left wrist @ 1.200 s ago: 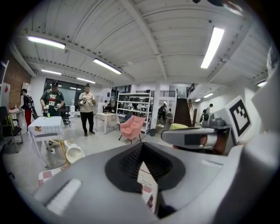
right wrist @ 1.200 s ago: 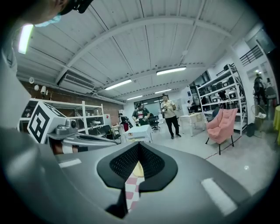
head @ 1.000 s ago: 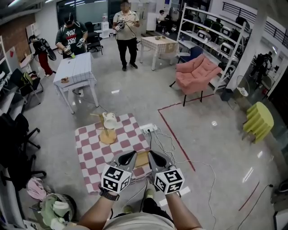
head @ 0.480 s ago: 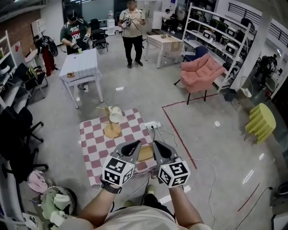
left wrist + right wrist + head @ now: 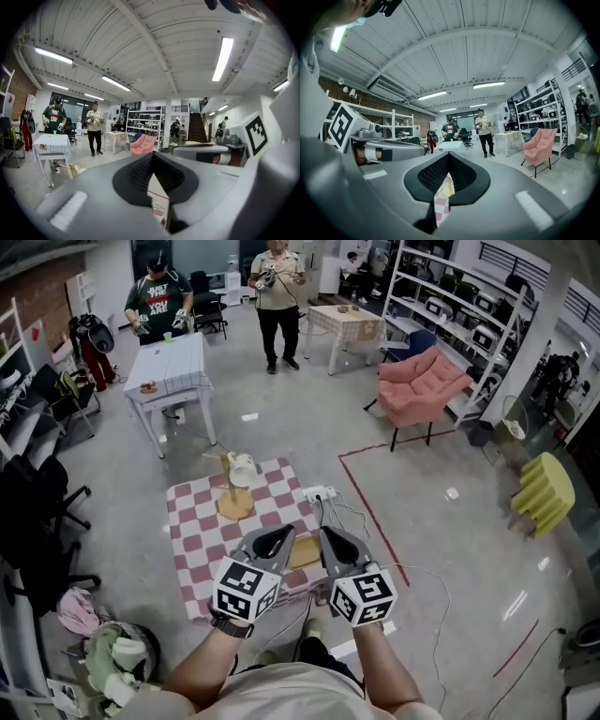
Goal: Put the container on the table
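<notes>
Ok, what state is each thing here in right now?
left gripper: fingers shut, empty.
right gripper: fingers shut, empty.
white container: on the wooden stand, ungripped.
wooden stand: standing on the checked table, seemingly upright.
power strip: cables plugged in.

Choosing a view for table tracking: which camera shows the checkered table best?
Head view: the checkered table shows almost whole from above; the left gripper and right gripper cover only its near edge. The left and right gripper views each catch just a checkered sliver between the fingers.
</notes>
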Action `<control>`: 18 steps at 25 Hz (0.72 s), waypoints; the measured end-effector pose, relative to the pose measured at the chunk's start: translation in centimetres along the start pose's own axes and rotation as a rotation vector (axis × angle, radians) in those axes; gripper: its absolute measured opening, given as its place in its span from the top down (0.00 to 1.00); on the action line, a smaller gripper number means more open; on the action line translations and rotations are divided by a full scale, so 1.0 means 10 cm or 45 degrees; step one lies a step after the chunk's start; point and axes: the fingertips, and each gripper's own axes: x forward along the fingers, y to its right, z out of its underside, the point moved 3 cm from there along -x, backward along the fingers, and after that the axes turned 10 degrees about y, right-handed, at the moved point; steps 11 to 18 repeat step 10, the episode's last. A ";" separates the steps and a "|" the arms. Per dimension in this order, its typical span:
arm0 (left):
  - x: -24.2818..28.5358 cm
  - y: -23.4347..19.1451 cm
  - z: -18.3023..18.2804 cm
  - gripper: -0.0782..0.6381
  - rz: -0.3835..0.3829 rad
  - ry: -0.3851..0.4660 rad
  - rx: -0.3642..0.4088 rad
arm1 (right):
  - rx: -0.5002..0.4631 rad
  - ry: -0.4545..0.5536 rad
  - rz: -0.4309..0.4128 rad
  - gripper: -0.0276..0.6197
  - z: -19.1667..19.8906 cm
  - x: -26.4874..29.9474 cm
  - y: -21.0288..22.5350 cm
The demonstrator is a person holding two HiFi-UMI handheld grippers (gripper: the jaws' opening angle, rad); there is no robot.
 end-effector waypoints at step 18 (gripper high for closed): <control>0.01 -0.02 -0.02 0.88 -0.004 0.001 -0.002 | -0.007 0.001 0.003 0.94 -0.02 0.02 0.00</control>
